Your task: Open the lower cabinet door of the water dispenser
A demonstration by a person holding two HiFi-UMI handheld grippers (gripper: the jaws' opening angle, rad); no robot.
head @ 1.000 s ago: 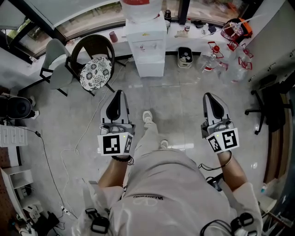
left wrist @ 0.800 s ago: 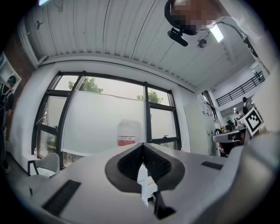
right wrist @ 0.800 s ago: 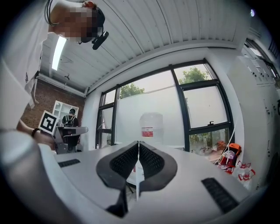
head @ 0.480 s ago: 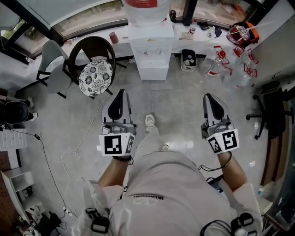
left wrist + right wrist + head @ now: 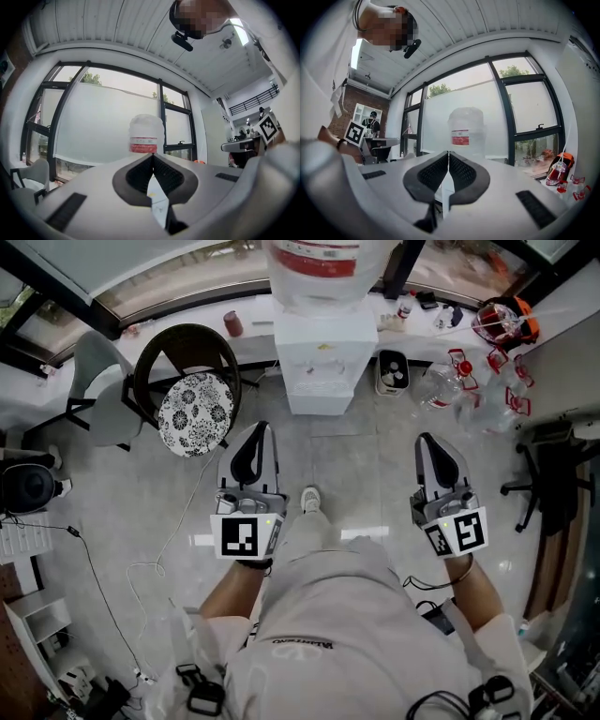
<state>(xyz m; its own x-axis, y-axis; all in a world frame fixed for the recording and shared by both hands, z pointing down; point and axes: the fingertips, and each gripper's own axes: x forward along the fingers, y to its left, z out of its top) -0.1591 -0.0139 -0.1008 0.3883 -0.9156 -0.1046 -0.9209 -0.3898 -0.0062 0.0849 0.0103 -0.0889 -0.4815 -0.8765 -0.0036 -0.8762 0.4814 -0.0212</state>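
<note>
The white water dispenser (image 5: 323,357) stands against the window wall, with a clear bottle (image 5: 323,261) with a red label on top. Its lower cabinet door (image 5: 322,397) faces me and looks closed. My left gripper (image 5: 255,432) and right gripper (image 5: 429,442) are held level and apart, well short of the dispenser, on either side of the person's foot (image 5: 310,498). In the left gripper view the left gripper (image 5: 152,155) is shut on nothing, with the bottle (image 5: 146,133) straight ahead. In the right gripper view the right gripper (image 5: 448,153) is shut too, below the bottle (image 5: 466,131).
A dark chair with a floral cushion (image 5: 195,401) and a grey chair (image 5: 94,381) stand left of the dispenser. Right of it sit a small bin (image 5: 394,371) and several empty bottles (image 5: 450,381). A black office chair (image 5: 553,474) is far right. A cable (image 5: 173,517) trails across the floor.
The person has walked towards the dispenser, which now looks nearer and larger. Both grippers came forward with the person and stayed shut.
</note>
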